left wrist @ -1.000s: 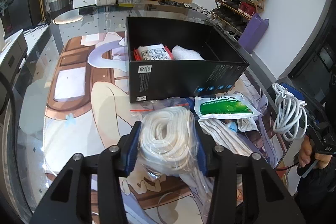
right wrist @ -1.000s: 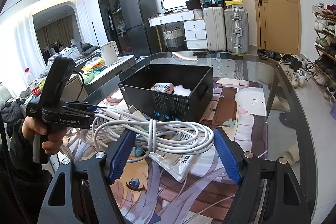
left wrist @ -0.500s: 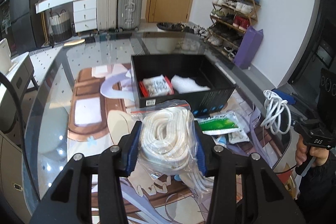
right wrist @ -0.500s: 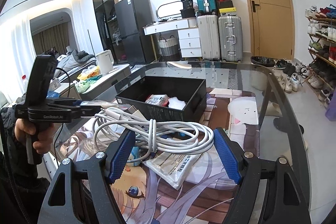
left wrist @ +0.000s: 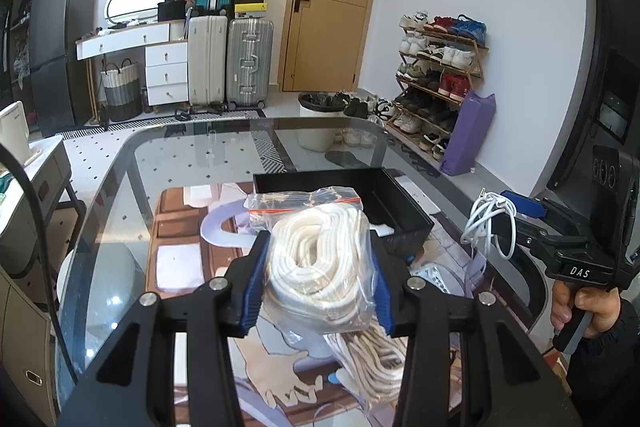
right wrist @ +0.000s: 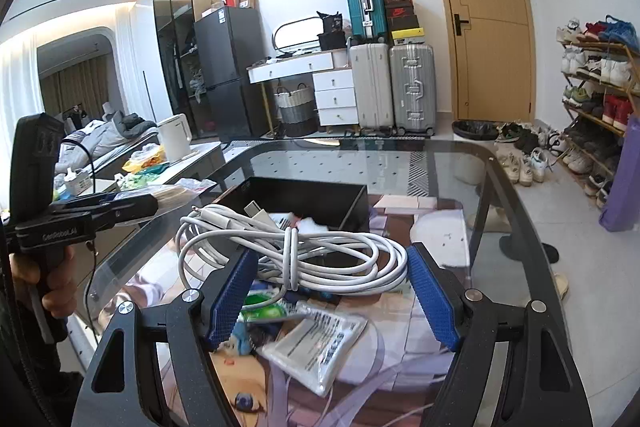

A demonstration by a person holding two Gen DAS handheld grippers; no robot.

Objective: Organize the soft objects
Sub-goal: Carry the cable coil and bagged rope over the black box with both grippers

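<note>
Risk: bagged rope [left wrist: 320, 267] pinched in left claw [left wrist: 318, 285], cable coil [right wrist: 296, 251] spanning right claw [right wrist: 332, 297], both above desk [right wrist: 500, 211] near black box [right wrist: 320, 195] | slippery bag, loose loops may slide free or snag rim.

We count one bag of rope [left wrist: 320, 267] between our left tongs, one cable [right wrist: 304, 251] between our right, one box [left wrist: 384, 203] beyond, two packets [right wrist: 316, 343] below.

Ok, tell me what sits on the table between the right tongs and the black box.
In the right wrist view, a green packet and a clear printed packet lie on the mat under the held white cable, short of the black box.
</note>
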